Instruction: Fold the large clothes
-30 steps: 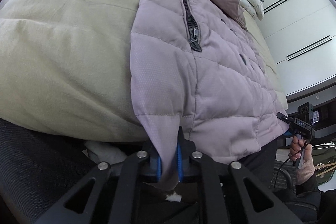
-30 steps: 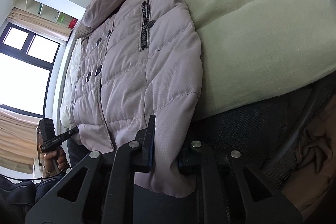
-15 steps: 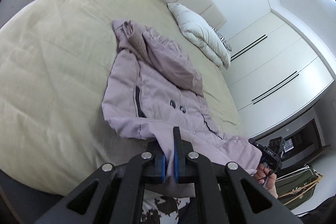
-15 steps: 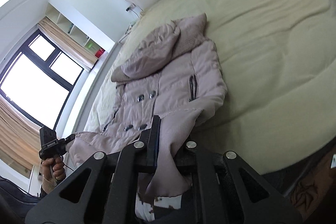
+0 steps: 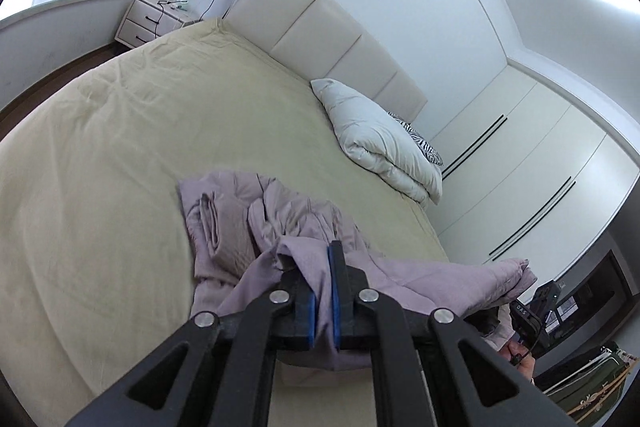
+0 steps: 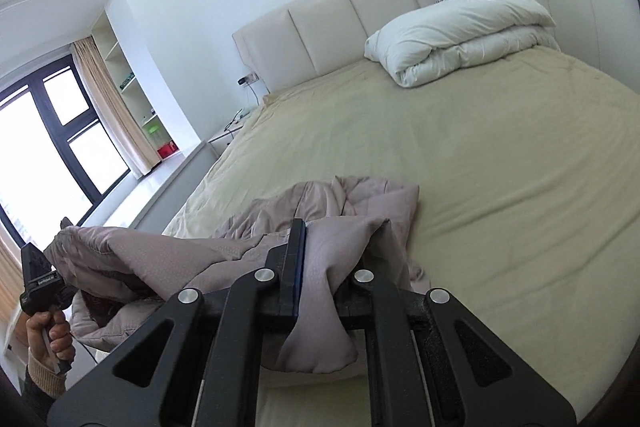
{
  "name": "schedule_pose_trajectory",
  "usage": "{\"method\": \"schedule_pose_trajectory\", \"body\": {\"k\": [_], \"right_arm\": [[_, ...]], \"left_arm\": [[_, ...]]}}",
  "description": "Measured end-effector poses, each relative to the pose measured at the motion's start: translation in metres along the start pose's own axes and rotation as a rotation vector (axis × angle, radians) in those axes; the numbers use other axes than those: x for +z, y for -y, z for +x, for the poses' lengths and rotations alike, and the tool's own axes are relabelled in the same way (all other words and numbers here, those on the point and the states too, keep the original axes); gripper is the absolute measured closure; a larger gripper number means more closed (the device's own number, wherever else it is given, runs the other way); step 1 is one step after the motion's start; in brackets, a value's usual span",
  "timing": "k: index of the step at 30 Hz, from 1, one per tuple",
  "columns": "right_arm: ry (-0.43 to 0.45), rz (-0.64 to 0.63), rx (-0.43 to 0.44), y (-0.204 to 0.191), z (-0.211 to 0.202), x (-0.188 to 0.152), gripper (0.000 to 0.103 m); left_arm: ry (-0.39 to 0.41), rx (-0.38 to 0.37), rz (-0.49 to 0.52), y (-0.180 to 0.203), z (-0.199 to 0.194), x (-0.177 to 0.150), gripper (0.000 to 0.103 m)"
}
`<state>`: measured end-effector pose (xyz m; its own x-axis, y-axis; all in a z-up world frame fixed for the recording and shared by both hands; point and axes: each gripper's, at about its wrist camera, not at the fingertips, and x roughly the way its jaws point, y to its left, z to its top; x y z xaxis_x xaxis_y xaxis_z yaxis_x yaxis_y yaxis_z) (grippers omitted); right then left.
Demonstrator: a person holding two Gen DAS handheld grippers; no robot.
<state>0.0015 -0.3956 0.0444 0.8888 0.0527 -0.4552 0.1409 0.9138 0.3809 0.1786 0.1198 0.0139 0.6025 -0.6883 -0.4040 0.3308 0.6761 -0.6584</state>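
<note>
Gripping one jacket [image 5: 304, 227]: two closed tongs [image 5: 323, 291].

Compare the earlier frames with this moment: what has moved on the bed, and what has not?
The left gripper and right gripper, each clamped on a bottom corner of the mauve padded jacket, have lifted the hem up and forward over its body. The jacket, flat a second ago, is now bunched and half doubled over. Both grips stayed shut; the bed and white duvet are unchanged.
</note>
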Motion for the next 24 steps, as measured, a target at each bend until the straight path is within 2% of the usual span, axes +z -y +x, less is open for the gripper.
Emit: {"method": "schedule_pose_trajectory", "body": {"k": [5,10,17,18,22,24], "right_arm": [[0.018,-0.004,-0.089,0.0,0.076,0.05,0.095],[-0.025,-0.038,-0.176,0.007,0.172,0.075,0.095],[-0.105,0.008,-0.248,0.046,0.294,0.066,0.095],[-0.128,0.025,-0.253,0.054,0.309,0.06,0.095],[-0.216,0.096,-0.245,0.085,0.349,0.032,0.094],[-0.205,0.126,-0.205,0.093,0.349,0.028,0.092]], "left_arm": [[0.008,0.057,-0.017,-0.018,0.062,0.05,0.096],[-0.04,0.14,-0.032,-0.054,0.134,0.078,0.096],[-0.103,0.268,-0.022,-0.097,0.218,0.079,0.095],[-0.11,0.289,-0.028,-0.102,0.226,0.076,0.092],[-0.098,0.29,-0.047,-0.107,0.232,0.068,0.09],[-0.066,0.284,-0.038,-0.097,0.216,0.069,0.071]]}}
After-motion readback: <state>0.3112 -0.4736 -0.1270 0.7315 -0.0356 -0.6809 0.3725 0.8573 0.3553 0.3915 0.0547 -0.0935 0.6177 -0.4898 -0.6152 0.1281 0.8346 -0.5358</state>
